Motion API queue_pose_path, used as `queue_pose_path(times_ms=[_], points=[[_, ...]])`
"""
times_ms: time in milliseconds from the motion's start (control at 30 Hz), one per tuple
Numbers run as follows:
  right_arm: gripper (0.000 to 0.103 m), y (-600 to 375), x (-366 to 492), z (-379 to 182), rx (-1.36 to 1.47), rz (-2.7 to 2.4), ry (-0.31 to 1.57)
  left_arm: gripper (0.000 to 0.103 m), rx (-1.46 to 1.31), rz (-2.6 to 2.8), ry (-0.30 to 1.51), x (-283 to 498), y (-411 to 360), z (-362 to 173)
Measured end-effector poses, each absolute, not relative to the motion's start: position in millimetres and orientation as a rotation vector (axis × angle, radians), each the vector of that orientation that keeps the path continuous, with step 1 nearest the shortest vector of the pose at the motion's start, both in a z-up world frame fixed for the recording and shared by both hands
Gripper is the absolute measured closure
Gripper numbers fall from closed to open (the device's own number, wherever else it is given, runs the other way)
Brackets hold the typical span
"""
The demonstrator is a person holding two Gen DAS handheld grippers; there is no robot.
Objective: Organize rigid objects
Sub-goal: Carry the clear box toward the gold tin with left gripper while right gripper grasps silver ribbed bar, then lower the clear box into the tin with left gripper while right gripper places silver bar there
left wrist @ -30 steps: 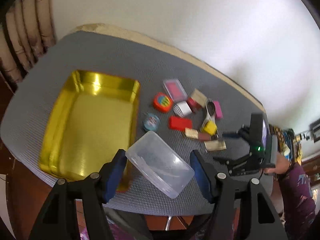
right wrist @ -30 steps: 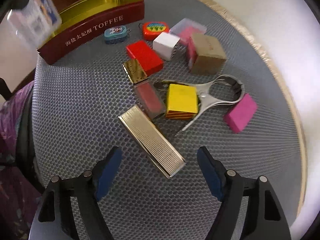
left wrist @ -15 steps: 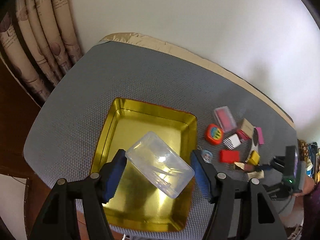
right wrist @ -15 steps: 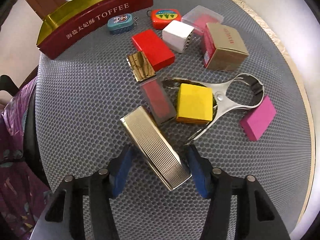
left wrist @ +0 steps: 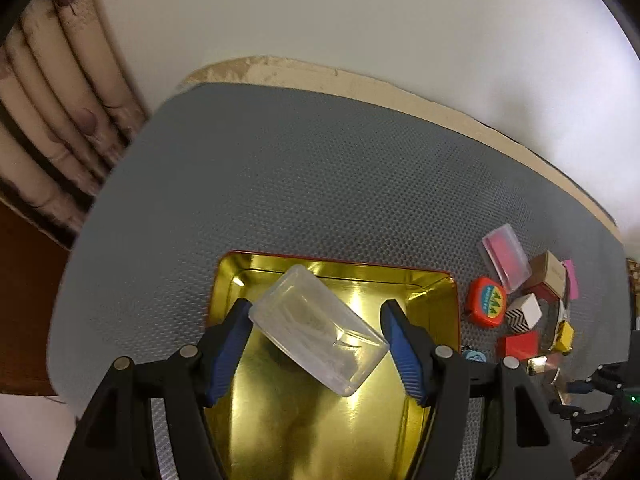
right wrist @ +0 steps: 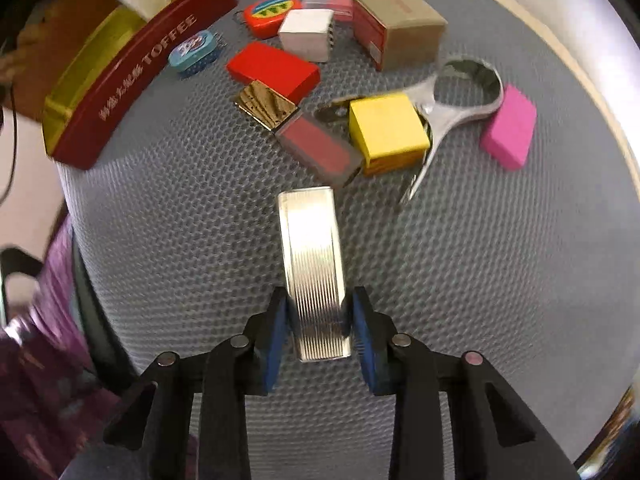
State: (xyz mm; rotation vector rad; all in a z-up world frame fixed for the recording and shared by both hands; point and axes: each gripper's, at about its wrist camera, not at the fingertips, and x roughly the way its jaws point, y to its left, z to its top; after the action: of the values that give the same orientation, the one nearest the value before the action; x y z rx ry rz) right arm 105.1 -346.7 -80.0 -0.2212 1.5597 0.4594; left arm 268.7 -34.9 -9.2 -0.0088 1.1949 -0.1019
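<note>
Left tongs [left wrist: 316,344] pinching clear box [left wrist: 318,328] over gold tin [left wrist: 440,304], light/slick prob.; right tongs [right wrist: 318,322] clamped on ribbed metal case [right wrist: 314,272] near its end, above mat [right wrist: 180,220], stiff, smooth-sided.

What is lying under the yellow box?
The yellow box sits on the metal clamp, whose ring end and one thin leg stick out. The clamp's middle is covered, so whether anything else lies beneath is hidden.
</note>
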Motion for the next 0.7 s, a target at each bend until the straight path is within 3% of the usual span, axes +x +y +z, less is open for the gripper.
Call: queue_pose_path(times_ms=[367, 467, 700], points=[[0.074, -384.4, 77.4, -71.3, 0.331, 0.509, 1.608, 0.035, 0.008, 0.013, 0.966, 226.5, -11.8, 31.4], [0.074, -366.8, 67.6, -57.2, 0.498, 0.599, 1.543, 0.035, -0.077, 0.049, 0.956, 192.8, 4.7, 37.6], [0.074, -300.6, 107.8, 3.4, 0.535, 0.736, 1.358, 0.035, -0.183, 0.117, 0.993, 106.6, 33.3, 15.5]])
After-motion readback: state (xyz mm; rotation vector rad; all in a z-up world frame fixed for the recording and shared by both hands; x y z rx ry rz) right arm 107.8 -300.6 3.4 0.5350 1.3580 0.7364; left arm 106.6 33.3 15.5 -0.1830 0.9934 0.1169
